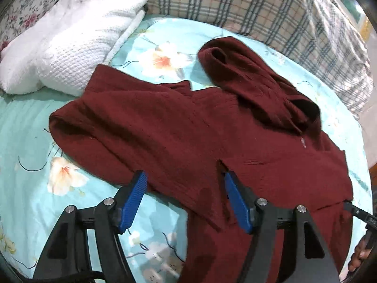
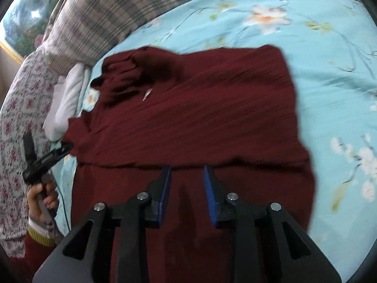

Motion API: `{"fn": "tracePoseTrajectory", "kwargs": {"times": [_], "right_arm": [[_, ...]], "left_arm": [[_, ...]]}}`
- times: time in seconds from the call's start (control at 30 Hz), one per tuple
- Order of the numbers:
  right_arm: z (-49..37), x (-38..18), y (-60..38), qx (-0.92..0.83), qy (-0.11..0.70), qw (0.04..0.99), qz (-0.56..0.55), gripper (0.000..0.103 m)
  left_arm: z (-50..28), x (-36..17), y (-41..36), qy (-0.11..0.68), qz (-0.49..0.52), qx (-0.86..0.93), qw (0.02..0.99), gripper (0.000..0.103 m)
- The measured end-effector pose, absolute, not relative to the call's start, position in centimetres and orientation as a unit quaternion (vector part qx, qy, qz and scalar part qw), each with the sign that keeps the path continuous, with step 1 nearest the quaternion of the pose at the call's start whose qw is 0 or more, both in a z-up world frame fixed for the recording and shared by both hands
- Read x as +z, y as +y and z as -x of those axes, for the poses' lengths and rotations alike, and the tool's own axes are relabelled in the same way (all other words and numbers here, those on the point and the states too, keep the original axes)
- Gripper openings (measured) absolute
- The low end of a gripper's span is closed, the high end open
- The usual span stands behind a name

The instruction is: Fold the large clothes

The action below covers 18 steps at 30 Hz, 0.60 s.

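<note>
A dark red knit sweater (image 1: 179,127) lies spread on the light blue floral bedsheet (image 1: 23,141), one sleeve (image 1: 245,70) bunched toward the far side. My left gripper (image 1: 185,179) is open just above the sweater's near edge, its blue pads empty. In the right wrist view the sweater (image 2: 200,108) lies partly folded, with a fold edge across it just ahead of my right gripper (image 2: 187,168), which is open and empty above the cloth. The left gripper (image 2: 47,158) and the hand holding it show at that view's left edge.
A white folded knit blanket (image 1: 77,42) lies at the far left of the bed. A plaid pillow (image 1: 235,0) runs along the back, also in the right wrist view (image 2: 106,11). A floral cloth (image 2: 16,118) lies at the left.
</note>
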State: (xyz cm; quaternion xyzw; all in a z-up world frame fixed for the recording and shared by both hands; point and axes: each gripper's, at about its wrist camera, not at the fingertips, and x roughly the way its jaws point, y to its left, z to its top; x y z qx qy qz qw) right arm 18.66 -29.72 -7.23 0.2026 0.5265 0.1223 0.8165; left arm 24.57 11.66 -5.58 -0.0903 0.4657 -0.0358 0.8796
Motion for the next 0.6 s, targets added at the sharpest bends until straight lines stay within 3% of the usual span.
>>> {"fn": "tracePoseTrajectory", "kwargs": {"times": [0.17,0.33,0.4,0.47,0.53,0.6], "right_arm": [[-18.7,-8.0,-28.7,0.131,0.538,0.808,-0.202,0.040],[-18.9,-8.4,-28.4,0.130,0.543,0.801,-0.215,0.041],[-19.0,-8.3,-28.3,0.130,0.542,0.802,-0.214,0.042],[-19.1,-8.3,-28.2,0.128,0.544,0.802,-0.213,0.042],[-19.1,-8.3,-28.3,0.127,0.543,0.801,-0.216,0.042],[-19.1,-8.2,-28.3,0.128,0.542,0.801,-0.218,0.042]], "left_arm": [[-22.0,-5.5,7.5,0.450,-0.012,-0.097,0.888,0.073],[-21.9,-9.4,4.7,0.466,-0.166,-0.077,0.865,0.071],[-22.6,-9.8,5.3,0.461,-0.162,-0.078,0.869,0.058],[-23.9,-9.7,6.6,0.467,-0.126,-0.085,0.871,0.025],[-24.9,-9.3,7.9,0.468,-0.088,-0.085,0.875,0.009],[-25.4,-8.8,9.6,0.464,-0.040,-0.094,0.880,0.005]]}}
